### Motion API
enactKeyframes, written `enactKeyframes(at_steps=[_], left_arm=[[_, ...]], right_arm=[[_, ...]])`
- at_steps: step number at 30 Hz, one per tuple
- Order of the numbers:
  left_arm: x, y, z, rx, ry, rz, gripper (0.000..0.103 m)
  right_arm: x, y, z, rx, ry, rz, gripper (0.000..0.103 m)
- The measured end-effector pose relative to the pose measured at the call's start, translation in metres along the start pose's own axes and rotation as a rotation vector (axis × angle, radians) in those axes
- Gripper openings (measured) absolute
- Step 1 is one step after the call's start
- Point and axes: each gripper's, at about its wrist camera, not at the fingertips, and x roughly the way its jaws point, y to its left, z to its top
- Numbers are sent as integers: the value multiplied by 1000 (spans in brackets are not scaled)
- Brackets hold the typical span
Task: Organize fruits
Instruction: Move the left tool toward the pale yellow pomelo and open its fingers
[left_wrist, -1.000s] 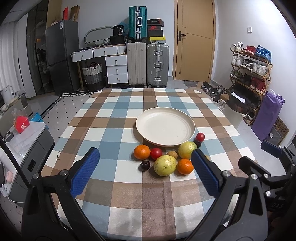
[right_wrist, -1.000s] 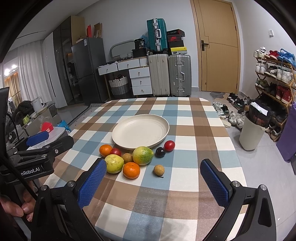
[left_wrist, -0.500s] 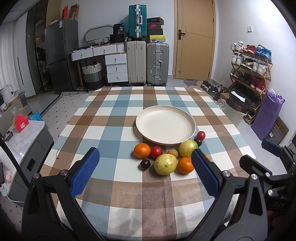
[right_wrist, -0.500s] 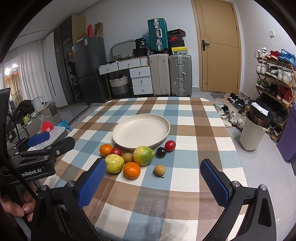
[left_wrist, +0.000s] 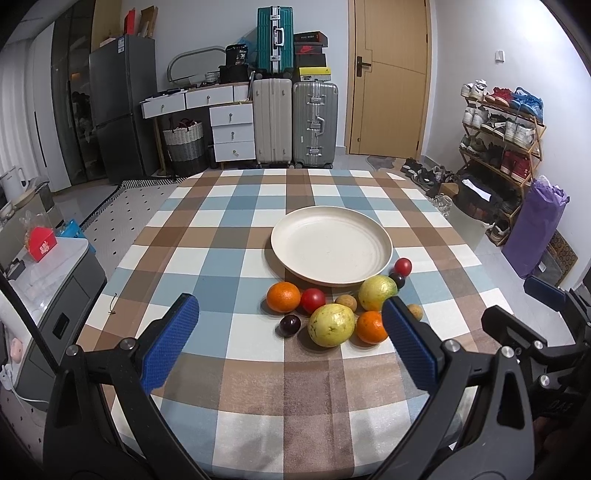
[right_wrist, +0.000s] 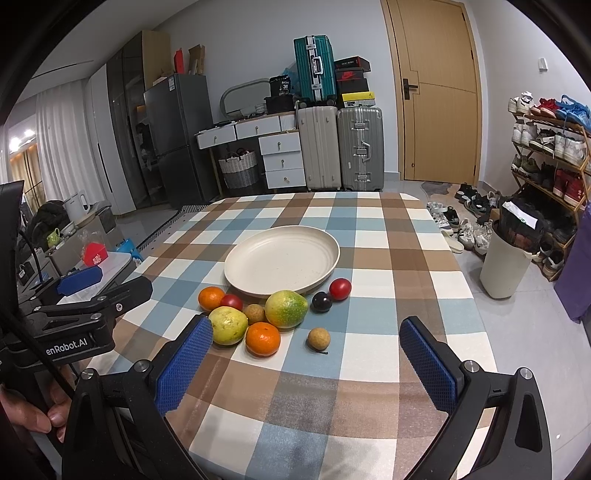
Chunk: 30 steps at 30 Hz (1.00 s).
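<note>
A cream plate (left_wrist: 331, 246) (right_wrist: 281, 260) sits empty mid-table on the checked cloth. In front of it lies a cluster of fruit: two oranges (left_wrist: 283, 296) (left_wrist: 371, 326), a yellow pear (left_wrist: 331, 325) (right_wrist: 228, 325), a green-yellow fruit (right_wrist: 286, 309), red tomatoes (left_wrist: 313, 300) (right_wrist: 340, 288), dark plums (left_wrist: 289, 325) (right_wrist: 321, 301) and small brown longans (right_wrist: 318, 338). My left gripper (left_wrist: 290, 341) is open and empty, hovering short of the fruit. My right gripper (right_wrist: 304, 363) is open and empty, just before the fruit.
The table's near edge lies below both grippers. Beyond the table stand suitcases (left_wrist: 295, 122), drawers, a fridge, a door and a shoe rack (left_wrist: 502, 125). A white bin (right_wrist: 504, 264) stands right of the table. The left gripper's body (right_wrist: 77, 317) shows in the right view.
Both views have shifted slightly; the fruit sits a touch higher and nearer in the left view. Nothing was grasped or moved on the table.
</note>
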Motion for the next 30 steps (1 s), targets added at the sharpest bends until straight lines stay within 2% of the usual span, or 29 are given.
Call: enactKeyframes(at_steps=[10, 17, 27, 30], left_arm=[[8, 5, -11, -4, 26, 6, 100], [33, 10, -9, -17, 66, -7, 100], [84, 13, -21, -40, 178, -52, 100], [98, 13, -27, -40, 211, -73, 96]], right_arm=[[5, 3, -5, -2, 6, 4, 103], [24, 1, -12, 7, 30, 11, 103], [51, -13, -17, 27, 79, 16, 103], [60, -19, -19, 36, 97, 19, 103]])
